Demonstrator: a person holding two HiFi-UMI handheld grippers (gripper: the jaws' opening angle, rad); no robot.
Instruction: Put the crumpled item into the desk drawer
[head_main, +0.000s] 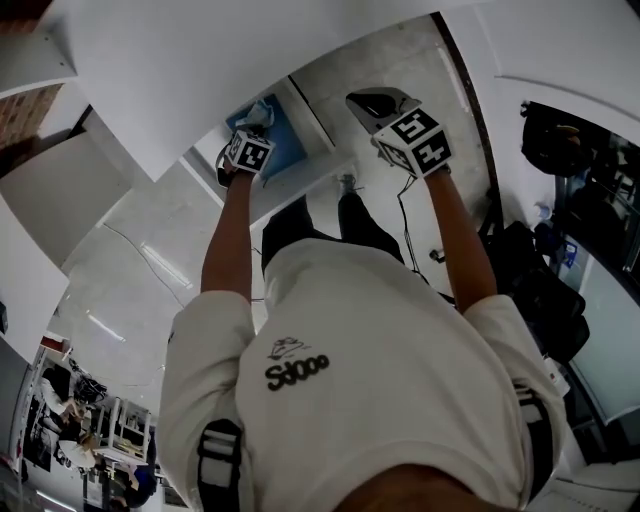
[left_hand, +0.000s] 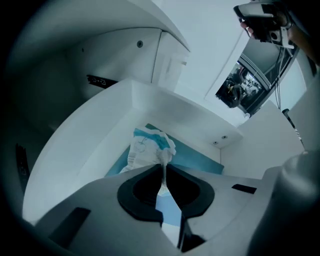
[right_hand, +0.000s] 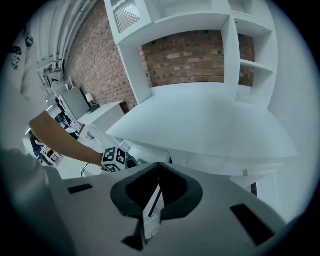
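Observation:
The crumpled item (left_hand: 146, 148), a white and teal wrapper, lies on the blue liner (left_hand: 196, 158) inside the open white desk drawer (left_hand: 165, 102). My left gripper (left_hand: 163, 176) is shut on a thin twisted end of it, with the rest of the item bulging just beyond the jaw tips. In the head view the left gripper (head_main: 243, 153) hangs over the drawer (head_main: 287, 148), and the crumpled item (head_main: 259, 111) shows beyond it. My right gripper (head_main: 383, 108) is held to the right of the drawer, shut and holding nothing. The right gripper view shows its jaws (right_hand: 158, 169) closed together below the desk's edge.
The white desk top (right_hand: 215, 125) overhangs the drawer, with white shelves (right_hand: 250, 55) and a brick wall (right_hand: 195, 57) behind. A cable (head_main: 405, 215) trails on the pale floor by the person's legs. Dark bags and equipment (head_main: 545, 280) stand at the right.

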